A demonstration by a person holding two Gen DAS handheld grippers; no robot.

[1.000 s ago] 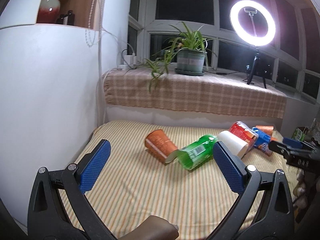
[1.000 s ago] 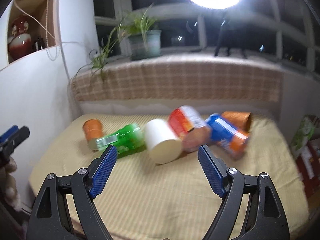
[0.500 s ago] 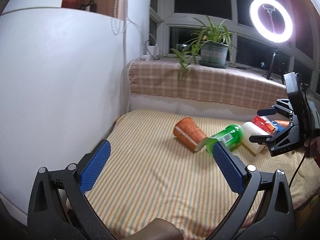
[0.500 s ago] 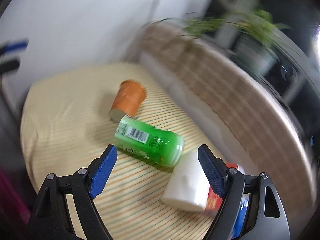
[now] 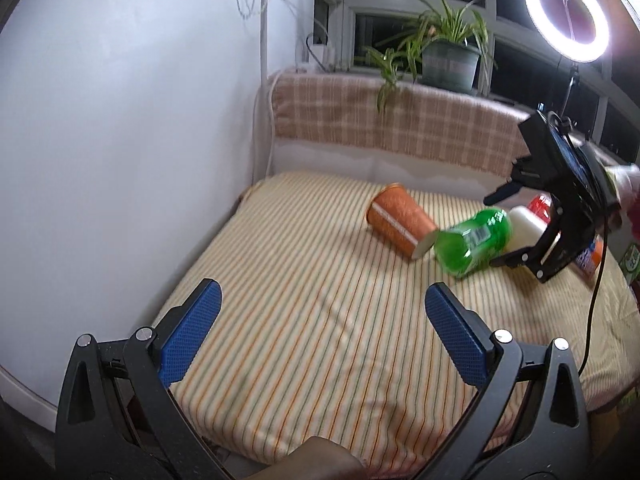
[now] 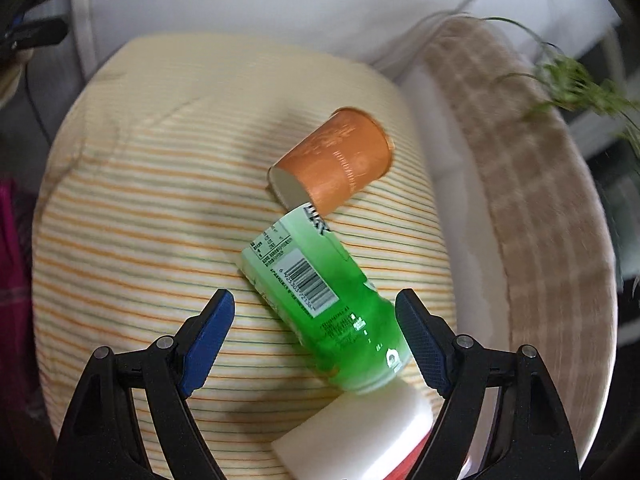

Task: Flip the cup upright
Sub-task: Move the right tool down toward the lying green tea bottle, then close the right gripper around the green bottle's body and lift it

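Observation:
A row of cups lies on its side on the striped cushion. The green cup lies between the orange cup and the white cup. My right gripper is open, hovering just above the green cup, which sits between its blue pads. It shows in the left wrist view over the cups. My left gripper is open and empty, well back over the near part of the cushion.
A red cup and a blue-orange cup lie past the white one. A white wall bounds the left side. A checked ledge with a potted plant and a ring light stands behind.
My right gripper has swung down and left over the cups and now straddles the green one. My left gripper has drawn back and turned left. The cups have not moved.

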